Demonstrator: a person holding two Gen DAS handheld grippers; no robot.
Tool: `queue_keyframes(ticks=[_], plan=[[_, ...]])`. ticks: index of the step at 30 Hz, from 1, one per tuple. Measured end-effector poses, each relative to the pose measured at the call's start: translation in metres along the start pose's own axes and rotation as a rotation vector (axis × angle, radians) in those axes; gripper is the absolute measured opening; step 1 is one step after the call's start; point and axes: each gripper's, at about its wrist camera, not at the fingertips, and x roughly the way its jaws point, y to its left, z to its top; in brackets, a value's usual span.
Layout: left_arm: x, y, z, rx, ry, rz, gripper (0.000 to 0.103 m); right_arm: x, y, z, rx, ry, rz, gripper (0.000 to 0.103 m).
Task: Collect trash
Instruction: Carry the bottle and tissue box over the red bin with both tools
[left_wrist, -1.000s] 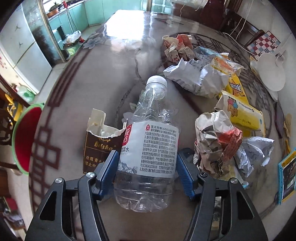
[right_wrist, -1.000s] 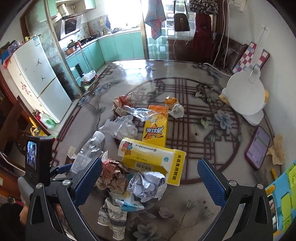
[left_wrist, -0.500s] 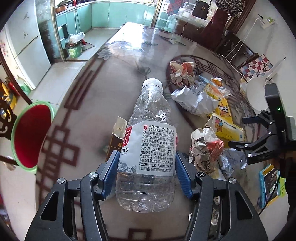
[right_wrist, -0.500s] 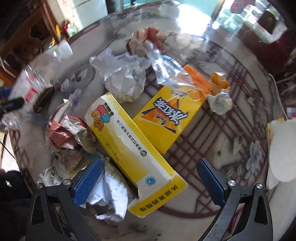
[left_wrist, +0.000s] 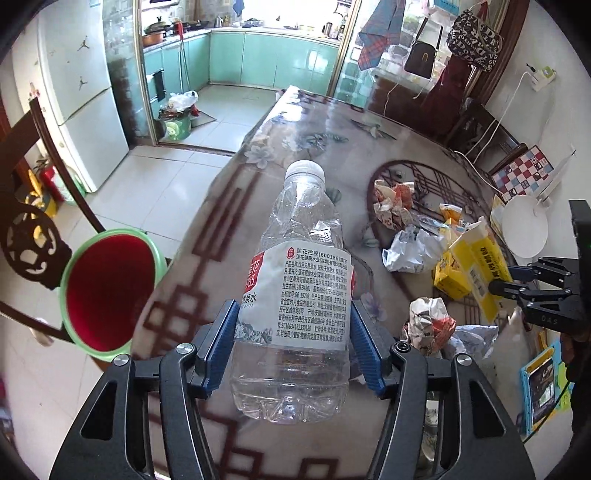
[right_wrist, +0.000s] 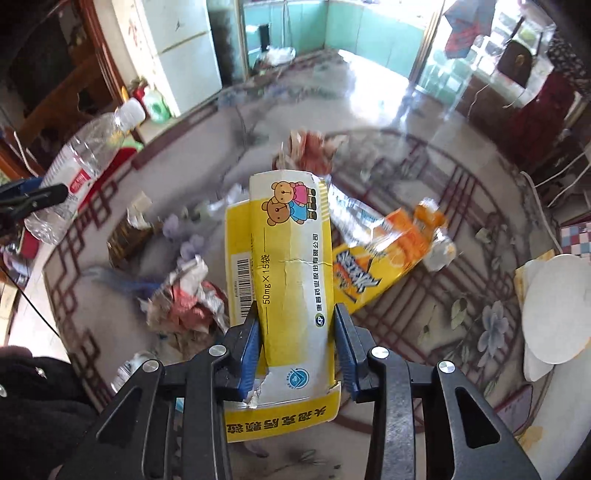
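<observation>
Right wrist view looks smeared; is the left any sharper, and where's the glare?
Right wrist view: table litter motion-blurred, only the yellow box in the right gripper sharp; glare on the far tabletop. Left wrist view: crisp, bottle label legible.

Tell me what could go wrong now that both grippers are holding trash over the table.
1. The water bottle is thin, crinkled plastic; the left gripper holds it low, so it might tip or slip before reaching the red bin.
2. The yellow medicine box is torn at its near end where the right gripper clamps it; the cardboard could give.
</observation>
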Motion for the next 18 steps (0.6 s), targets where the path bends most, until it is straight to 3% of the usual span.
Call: queue_keyframes(ticks=[8, 18], plan=[[-0.002, 0.053, 0.014, 0.001, -0.016, -0.007, 0.058, -0.043, 0.049, 0.039, 0.081, -0.099, -0.063, 0.034], [0.000, 0.140, 0.022, -0.043, -0.022, 0.026, 0.058, -0.043, 0.144, 0.107, 0.083, -0.154, -0.042, 0.034]])
